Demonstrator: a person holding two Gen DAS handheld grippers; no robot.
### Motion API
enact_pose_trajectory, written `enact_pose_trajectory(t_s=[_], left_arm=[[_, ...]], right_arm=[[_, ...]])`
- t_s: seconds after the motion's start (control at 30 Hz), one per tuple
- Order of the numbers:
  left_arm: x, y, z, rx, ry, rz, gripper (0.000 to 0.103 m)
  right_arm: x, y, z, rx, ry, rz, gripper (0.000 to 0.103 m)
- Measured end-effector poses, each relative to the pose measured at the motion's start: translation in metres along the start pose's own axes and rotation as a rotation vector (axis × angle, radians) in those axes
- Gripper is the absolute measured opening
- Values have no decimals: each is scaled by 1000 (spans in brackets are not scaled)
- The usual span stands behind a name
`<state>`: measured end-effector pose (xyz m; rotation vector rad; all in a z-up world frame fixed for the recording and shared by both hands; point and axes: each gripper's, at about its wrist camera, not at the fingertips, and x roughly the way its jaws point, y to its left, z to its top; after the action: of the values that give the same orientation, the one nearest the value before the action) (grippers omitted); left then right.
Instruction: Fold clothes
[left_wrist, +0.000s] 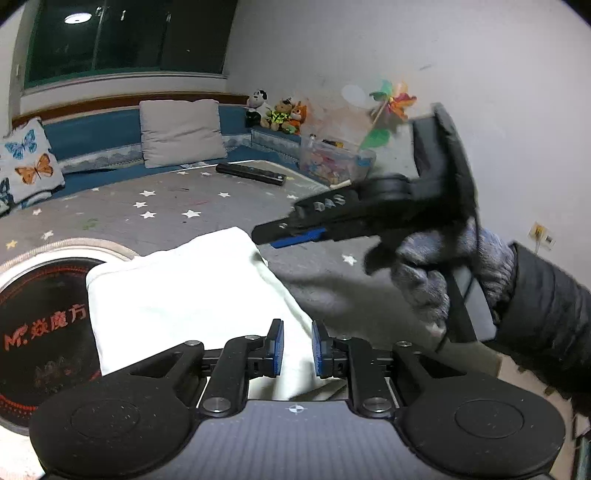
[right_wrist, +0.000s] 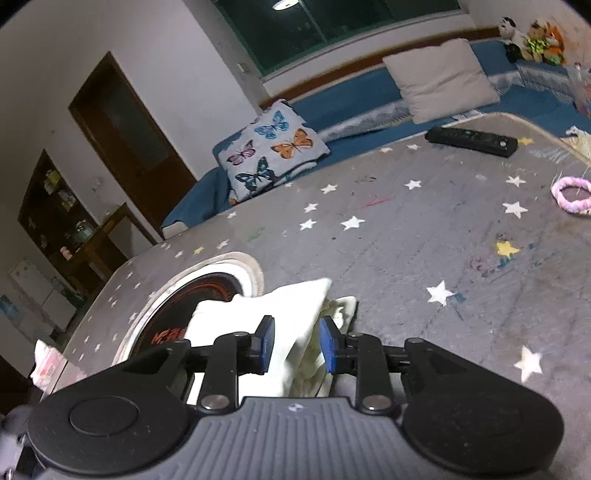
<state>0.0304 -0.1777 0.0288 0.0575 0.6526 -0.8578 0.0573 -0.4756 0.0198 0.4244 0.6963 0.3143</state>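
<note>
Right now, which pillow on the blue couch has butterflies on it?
The butterfly pillow at the couch's left end is the one, printed with blue, orange and purple butterflies. The other, the plain grey pillow, sits further right and has no pictures.

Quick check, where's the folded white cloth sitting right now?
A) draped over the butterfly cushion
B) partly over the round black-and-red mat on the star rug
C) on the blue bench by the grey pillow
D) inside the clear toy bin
B: the white cloth lies on the star rug with its left part overlapping the round mat.
</note>
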Motion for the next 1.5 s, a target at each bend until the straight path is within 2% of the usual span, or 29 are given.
enact_pose_trajectory(t_s=[0.07,0.2,0.3,0.67,0.73,0.77,0.87,1.1,1.27,1.4,1.5], left_arm=[[-4,-3,2,15,-14,-12,20],[1,-5,-1,41,4,21,20],[5,-1,-7,35,32,42,20],[8,-1,-25,41,73,56,21],[9,0,-27,43,78,59,22],[9,1,-28,44,81,61,24],[7,2,-32,47,86,62,25],[5,-1,-31,54,74,56,25],[6,-7,-32,72,85,50,25],[6,-7,-35,81,98,43,25],[6,-6,-35,81,98,44,27]], right_arm=[[-8,4,-5,-14,1,8,27],[-24,12,-21,-35,23,24,27],[-39,22,-38,-76,40,25,34],[-71,44,-84,-139,86,42,33],[-74,40,-87,-130,93,10,21],[-75,38,-89,-125,97,-6,19],[-81,30,-90,-107,92,-79,18],[-92,32,-85,-115,62,-68,19],[-72,42,-86,-126,73,-19,19],[-56,42,-92,-157,121,-102,19],[-62,41,-86,-151,87,-112,19]])
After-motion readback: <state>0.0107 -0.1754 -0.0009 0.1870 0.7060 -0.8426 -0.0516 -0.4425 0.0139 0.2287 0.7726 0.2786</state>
